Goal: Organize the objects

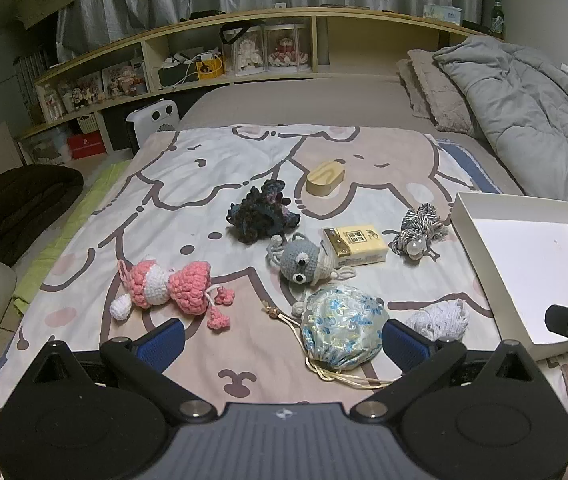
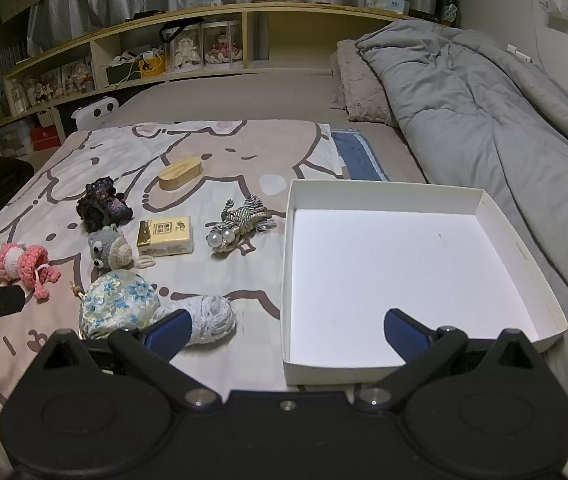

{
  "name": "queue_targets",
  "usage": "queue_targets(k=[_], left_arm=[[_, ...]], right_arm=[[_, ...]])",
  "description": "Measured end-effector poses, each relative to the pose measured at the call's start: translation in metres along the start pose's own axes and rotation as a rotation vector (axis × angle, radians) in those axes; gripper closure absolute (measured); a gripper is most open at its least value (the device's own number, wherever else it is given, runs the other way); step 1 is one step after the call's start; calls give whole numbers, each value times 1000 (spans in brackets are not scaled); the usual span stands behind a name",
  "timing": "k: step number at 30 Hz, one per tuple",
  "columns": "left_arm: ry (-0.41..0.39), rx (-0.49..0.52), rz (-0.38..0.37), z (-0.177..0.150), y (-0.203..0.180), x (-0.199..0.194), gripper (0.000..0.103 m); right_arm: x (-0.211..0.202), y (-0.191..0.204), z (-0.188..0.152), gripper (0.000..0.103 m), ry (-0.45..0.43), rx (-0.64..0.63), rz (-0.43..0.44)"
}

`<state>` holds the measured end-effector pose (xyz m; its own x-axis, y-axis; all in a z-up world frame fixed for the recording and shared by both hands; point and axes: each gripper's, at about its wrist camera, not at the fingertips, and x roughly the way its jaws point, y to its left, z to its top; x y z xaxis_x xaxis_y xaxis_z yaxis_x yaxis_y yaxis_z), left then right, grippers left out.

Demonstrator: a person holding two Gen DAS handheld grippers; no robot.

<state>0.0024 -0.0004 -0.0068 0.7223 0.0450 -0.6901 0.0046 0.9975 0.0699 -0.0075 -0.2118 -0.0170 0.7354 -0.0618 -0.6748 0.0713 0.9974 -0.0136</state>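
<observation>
Small objects lie on a cartoon-print blanket: a pink crochet doll, a grey crochet toy, a dark crochet piece, a yellow tissue pack, a wooden oval box, a rope knot with pearls, a floral pouch and a white yarn ball. An empty white box sits to the right. My left gripper is open near the pouch. My right gripper is open over the box's near-left corner.
A grey duvet and a pillow lie at the right. A wooden shelf with dolls and clutter runs behind the bed. A dark cushion sits on the floor at the left.
</observation>
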Motion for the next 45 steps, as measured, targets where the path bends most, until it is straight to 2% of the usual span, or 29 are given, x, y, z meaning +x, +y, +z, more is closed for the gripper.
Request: queue_targets(k=[45], left_arm=[[23,2,5,-1,-1,3,0]], right_arm=[[3,2,-3,0,13,-10,1]])
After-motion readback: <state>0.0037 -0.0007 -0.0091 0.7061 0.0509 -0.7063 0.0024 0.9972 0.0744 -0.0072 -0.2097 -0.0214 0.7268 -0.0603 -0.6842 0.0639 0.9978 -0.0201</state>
